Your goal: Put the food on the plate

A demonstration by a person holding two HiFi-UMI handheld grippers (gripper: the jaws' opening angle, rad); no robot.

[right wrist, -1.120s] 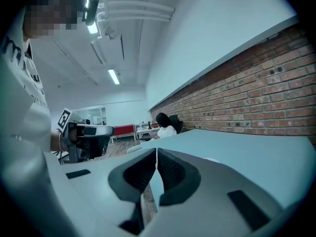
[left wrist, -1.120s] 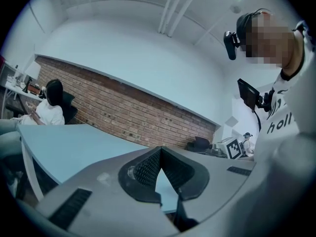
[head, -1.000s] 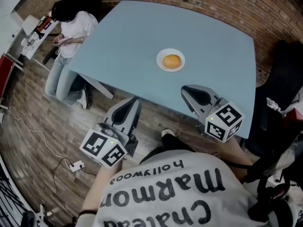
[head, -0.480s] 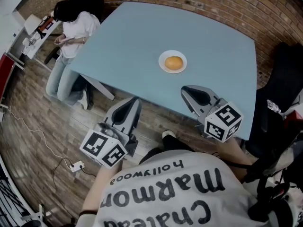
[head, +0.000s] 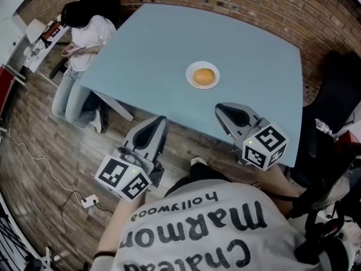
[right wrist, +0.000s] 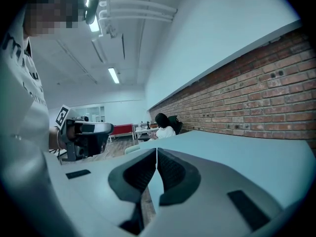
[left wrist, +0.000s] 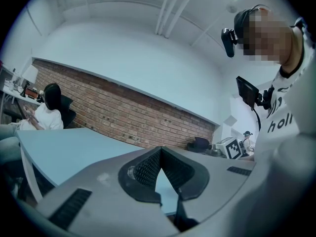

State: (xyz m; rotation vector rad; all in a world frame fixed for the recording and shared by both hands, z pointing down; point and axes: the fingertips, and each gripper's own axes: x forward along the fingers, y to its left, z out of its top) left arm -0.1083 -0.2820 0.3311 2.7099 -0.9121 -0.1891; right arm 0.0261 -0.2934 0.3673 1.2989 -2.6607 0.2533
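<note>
A round golden bun (head: 203, 75) lies on a small white plate (head: 190, 79) near the middle of the pale blue table (head: 158, 49). Both grippers hang in front of the table's near edge, well short of the plate. My left gripper (head: 162, 119) is over the wooden floor, shut with nothing between its pads (left wrist: 160, 149). My right gripper (head: 220, 108) reaches just over the table's edge, to the right of and nearer than the plate. It is also shut and empty (right wrist: 156, 150). Neither gripper view shows the plate.
A person in a white top (head: 84, 33) sits at the table's far left corner. A black chair (head: 333, 106) stands at the right. A power strip with a cable (head: 89, 197) lies on the wooden floor. A brick wall (head: 271, 4) runs behind the table.
The head view sways a little, so the plate seems to shift slightly. Both grippers stay where they were, shut.
</note>
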